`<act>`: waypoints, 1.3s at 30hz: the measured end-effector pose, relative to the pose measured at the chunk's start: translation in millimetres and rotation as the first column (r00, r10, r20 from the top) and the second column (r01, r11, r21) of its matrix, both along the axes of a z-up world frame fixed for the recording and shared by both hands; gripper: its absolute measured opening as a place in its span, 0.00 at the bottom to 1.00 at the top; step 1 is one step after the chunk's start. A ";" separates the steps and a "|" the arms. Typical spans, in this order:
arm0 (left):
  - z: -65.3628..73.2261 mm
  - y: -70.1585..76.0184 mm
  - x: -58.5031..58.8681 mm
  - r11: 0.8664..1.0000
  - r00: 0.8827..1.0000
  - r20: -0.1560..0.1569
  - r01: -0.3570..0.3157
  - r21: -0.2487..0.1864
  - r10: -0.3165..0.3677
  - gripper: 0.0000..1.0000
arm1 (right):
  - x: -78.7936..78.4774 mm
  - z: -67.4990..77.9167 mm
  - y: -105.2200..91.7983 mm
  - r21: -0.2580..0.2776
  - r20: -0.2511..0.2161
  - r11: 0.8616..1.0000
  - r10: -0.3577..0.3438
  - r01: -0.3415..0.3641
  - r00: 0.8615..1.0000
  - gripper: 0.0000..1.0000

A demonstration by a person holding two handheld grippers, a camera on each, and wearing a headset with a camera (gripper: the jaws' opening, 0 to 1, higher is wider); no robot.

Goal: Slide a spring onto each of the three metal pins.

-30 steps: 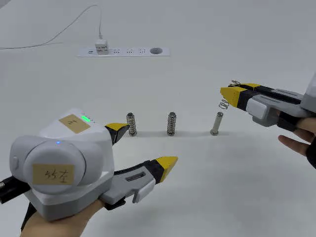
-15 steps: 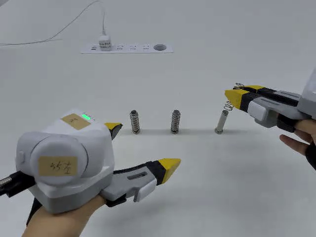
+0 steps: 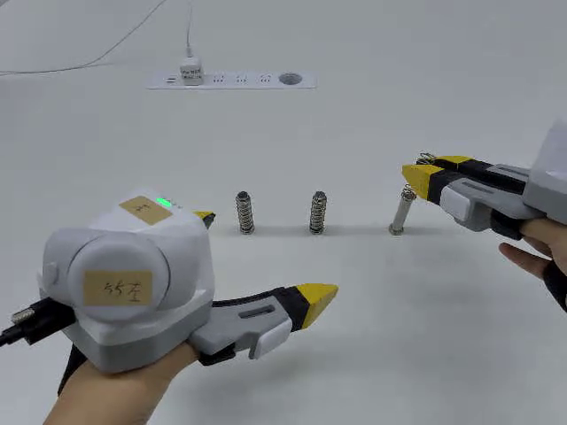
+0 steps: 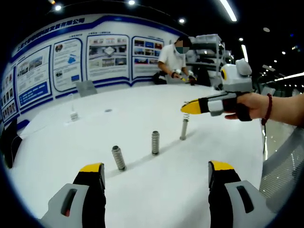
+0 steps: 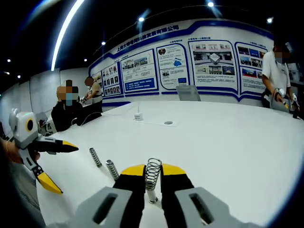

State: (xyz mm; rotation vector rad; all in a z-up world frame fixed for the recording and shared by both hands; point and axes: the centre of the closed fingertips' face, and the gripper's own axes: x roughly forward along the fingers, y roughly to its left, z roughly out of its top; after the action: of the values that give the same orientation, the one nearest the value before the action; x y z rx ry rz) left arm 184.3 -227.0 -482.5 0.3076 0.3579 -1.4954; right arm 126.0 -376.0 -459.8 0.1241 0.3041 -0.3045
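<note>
Right gripper (image 3: 415,168) pinches spring (image 5: 152,173) (seemingly touching pin 3 (image 3: 400,215)).

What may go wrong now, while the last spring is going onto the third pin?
1. The bare metal pin leans under the right gripper, so more sideways push may tip it over on the white table.
2. The coiled metal spring, pinched between the yellow-tipped fingers, seems only at the pin's top; released now, it may jump away.
3. The left gripper hangs open, apart from the pin, and cannot steady it.
</note>
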 end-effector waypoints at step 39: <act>4.8 -0.7 2.0 1.000 1.000 -0.005 -0.006 -0.017 0.006 0.90 | 0.7 -48.3 12.9 -0.001 -0.156 1.000 0.029 -0.030 0.987 0.12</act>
State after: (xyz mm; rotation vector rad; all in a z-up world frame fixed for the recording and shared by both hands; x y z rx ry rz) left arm 186.3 -227.7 -477.7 0.2892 0.3495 -1.4931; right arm 126.7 -363.1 -508.1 0.0929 0.4602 -0.2859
